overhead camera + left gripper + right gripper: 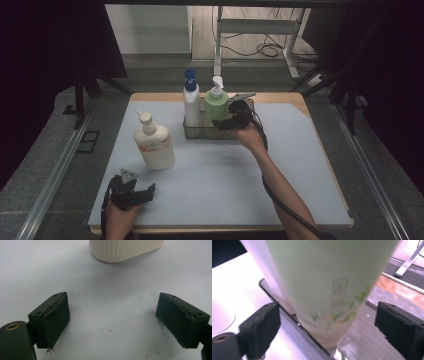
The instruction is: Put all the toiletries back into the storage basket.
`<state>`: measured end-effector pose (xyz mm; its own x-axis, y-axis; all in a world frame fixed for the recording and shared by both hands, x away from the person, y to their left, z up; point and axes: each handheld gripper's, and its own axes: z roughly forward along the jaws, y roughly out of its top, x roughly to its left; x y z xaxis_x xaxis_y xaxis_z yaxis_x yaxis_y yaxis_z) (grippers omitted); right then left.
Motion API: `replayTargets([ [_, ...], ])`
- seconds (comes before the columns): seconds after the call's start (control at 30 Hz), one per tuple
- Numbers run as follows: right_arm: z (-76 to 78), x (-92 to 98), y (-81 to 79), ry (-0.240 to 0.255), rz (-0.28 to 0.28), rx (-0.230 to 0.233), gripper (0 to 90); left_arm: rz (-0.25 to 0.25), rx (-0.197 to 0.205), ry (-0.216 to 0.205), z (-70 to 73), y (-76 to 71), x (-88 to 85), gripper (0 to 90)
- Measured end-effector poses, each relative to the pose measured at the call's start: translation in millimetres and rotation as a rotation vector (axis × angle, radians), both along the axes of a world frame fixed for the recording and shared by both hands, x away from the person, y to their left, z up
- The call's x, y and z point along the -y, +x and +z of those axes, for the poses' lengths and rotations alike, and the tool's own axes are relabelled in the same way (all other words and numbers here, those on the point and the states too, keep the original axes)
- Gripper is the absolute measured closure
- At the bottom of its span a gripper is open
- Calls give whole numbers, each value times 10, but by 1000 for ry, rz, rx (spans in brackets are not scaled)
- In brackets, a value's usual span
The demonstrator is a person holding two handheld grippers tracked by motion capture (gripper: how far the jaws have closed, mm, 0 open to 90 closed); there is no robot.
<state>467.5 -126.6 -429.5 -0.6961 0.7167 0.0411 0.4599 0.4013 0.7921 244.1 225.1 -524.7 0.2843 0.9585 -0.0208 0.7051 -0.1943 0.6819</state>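
High view: a pale blue worktop [215, 175] carries a metal tray [200, 132] near its far edge. Upright in the tray stand a white bottle with a blue cap [190, 102] at the left and, touching it at the right, a green pump bottle [216, 102]. The right gripper [231, 121] sits at the tray's right part, just beside the green pump bottle, with the person's forearm reaching in from the lower right. A cream pump bottle [154, 144] stands upright on the worktop in front of the tray and to its left, well apart from it. The left gripper [142, 192] rests low near the worktop's near left corner, its fingers pointing right, close to the cream pump bottle but apart from it.

Left gripper view: the two black fingers [53, 320] stand wide apart over bare worktop with nothing between them. The ribbed base of the cream pump bottle [125, 250] lies ahead of them, not touched.

Right gripper view: the green pump bottle [329, 290] fills the middle, its base set in the tray [312, 340]. The fingers [259, 327] stand spread on either side of it, with clear gaps to the bottle's wall, so they do not press on it. The white bottle [269, 277] rises just behind at the left.
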Motion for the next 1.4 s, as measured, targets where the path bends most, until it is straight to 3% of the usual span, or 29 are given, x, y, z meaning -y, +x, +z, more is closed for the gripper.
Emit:
replayTargets([
  [0.1,15,79,-35,-1,-3,-5,151,0,-1,1,1,-1,0,116],
  [0.2,22,164,-63,5,-7,-2,262,0,-1,-1,1,-1,1,115],
  [0.5,13,273,-70,-61,-71,-37,719,0,-1,-1,1,0,1,116],
  [0.67,-36,255,16,-66,-94,-53,854,0,-2,1,2,0,-1,116],
  [0.97,-200,176,216,-75,-135,-102,897,-1,-2,1,2,0,-1,116],
  [1.4,-322,140,321,-53,-140,-175,896,0,-2,0,2,1,1,115],
])
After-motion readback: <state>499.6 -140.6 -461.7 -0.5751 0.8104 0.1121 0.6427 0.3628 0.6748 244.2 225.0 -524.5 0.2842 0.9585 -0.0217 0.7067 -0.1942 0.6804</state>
